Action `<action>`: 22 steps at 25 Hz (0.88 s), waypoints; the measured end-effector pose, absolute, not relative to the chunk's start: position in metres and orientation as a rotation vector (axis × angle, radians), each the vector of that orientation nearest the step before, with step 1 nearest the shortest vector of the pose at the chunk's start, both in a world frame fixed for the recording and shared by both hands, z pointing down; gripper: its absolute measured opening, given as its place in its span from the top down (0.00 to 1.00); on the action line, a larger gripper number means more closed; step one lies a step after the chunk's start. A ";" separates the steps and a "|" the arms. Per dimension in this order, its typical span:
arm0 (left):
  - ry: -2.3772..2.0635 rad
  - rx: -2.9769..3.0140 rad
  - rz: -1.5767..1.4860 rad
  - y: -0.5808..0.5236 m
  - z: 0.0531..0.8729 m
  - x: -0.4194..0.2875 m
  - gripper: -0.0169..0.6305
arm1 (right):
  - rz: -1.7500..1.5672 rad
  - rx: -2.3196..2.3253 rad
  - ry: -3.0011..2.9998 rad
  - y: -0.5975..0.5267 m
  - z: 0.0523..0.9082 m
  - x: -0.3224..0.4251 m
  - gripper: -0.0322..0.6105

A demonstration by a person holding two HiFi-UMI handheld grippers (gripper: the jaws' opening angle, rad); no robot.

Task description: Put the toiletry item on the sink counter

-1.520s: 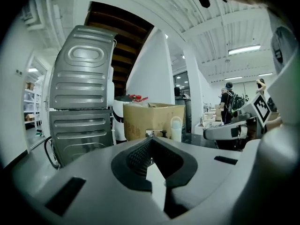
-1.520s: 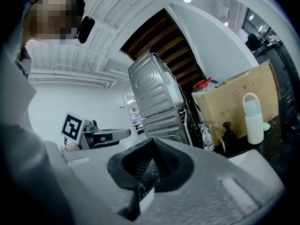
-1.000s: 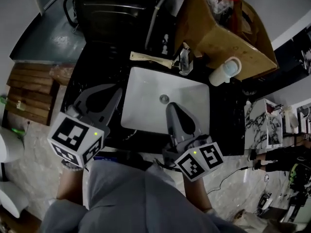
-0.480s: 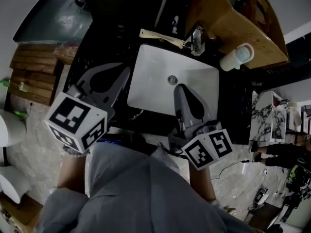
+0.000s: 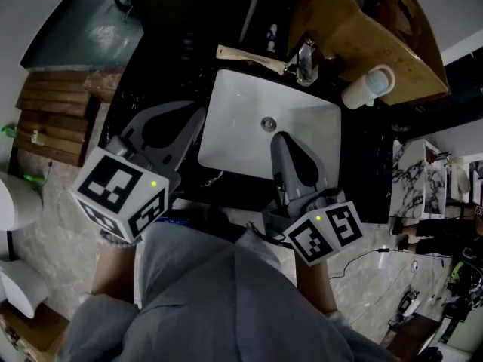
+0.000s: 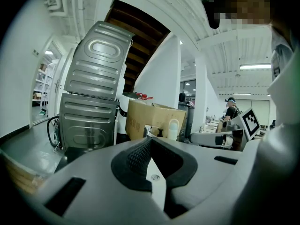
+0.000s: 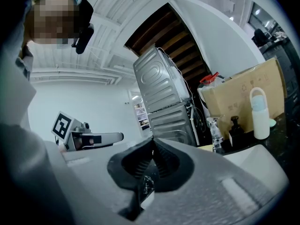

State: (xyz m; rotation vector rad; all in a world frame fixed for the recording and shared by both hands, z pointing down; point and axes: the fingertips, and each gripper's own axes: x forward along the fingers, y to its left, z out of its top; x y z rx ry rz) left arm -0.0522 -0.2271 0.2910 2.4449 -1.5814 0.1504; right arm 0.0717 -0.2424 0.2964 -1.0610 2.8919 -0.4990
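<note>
A white toiletry bottle (image 5: 367,87) with a pale cap stands on the black sink counter (image 5: 362,172), right of the faucet (image 5: 306,62) and against a cardboard box (image 5: 362,29). The bottle also shows in the left gripper view (image 6: 174,128) and in the right gripper view (image 7: 258,114). My left gripper (image 5: 198,113) hangs over the counter at the white basin's (image 5: 241,127) left edge, shut and empty. The right gripper (image 5: 280,136) points over the basin's near side, its jaws meeting with nothing between them. Both are well short of the bottle.
A flat wooden-coloured tool (image 5: 249,57) lies behind the basin, left of the faucet. A dark pump bottle (image 7: 234,125) and a clear spray bottle (image 7: 215,135) stand near the faucet. A grey metal appliance (image 6: 93,97) rises behind the counter. Wooden slats (image 5: 53,127) lie on the floor at left.
The head view has shifted a little, so the sink sits slightly further right in the picture. Both grippers hold their places by the basin and stay shut.
</note>
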 end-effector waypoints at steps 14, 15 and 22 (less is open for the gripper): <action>-1.560 2.418 0.122 -0.226 0.296 -0.052 0.96 | -0.499 -1.045 2.898 -0.239 0.298 0.072 0.95; -1.559 2.417 0.121 -0.226 0.296 -0.051 0.96 | -0.499 -1.044 2.899 -0.239 0.298 0.072 0.95; -1.554 2.418 0.118 -0.226 0.296 -0.049 0.96 | -0.489 -1.043 2.911 -0.238 0.300 0.073 0.95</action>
